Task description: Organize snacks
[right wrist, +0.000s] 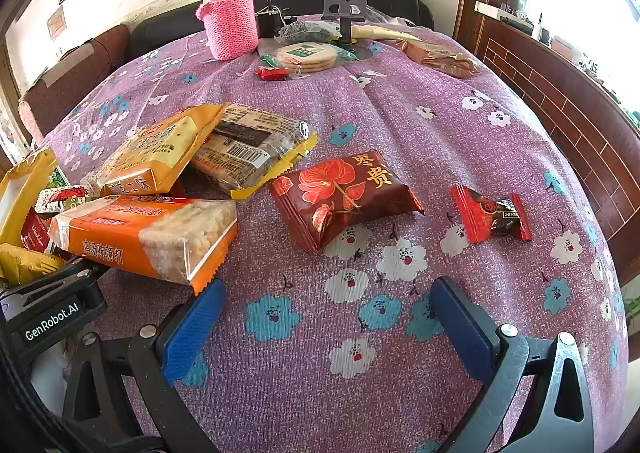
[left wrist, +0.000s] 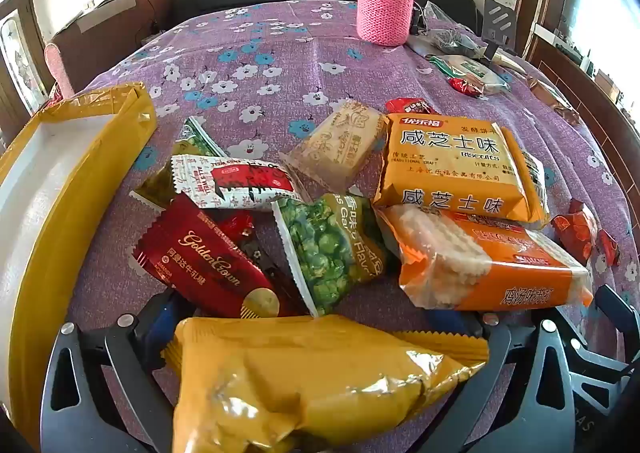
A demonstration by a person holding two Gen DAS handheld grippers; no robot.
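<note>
Jaws on the left gripper (left wrist: 320, 337) sit around a crinkled yellow packet (left wrist: 304, 381), which fills the gap between the blue pads; I read it as gripped, though contact on the far side is hidden by the wrapper.

Left wrist view: the yellow tray (left wrist: 60, 189) with its white floor lies to the left, and looks like the drop target. The pile sits dead ahead: red Golden Crown bar (left wrist: 204, 265), green pea packet (left wrist: 332, 249), orange cracker pack (left wrist: 492, 269), yellow biscuit pack (left wrist: 460, 165). Risks:
- Foil is slick and puffy, so the packet can squirt out if the grip is only on the air pocket.
- Its trailing end hangs low, so a swing toward the tray could drag the red bar or pea packet along.
- The tray rim is raised, and a low approach clips it and shoves the tray.

Right wrist view: the right gripper (right wrist: 328, 317) is spread wide and empty, hovering over bare purple floral cloth on the surface (right wrist: 400, 113). The dark red rose packet (right wrist: 344, 197) is ahead, with a small red candy (right wrist: 492, 219) to its right and apart from it. Risks:
- The orange cracker pack (right wrist: 148, 237) lies just beside the left pad (right wrist: 192, 329), so a sideways move nudges it.
- The cloth is loose, so a low pinch may catch fabric.
- The pink-sleeved flask (right wrist: 230, 13) at the far edge is tall and tippy, but well apart.
</note>
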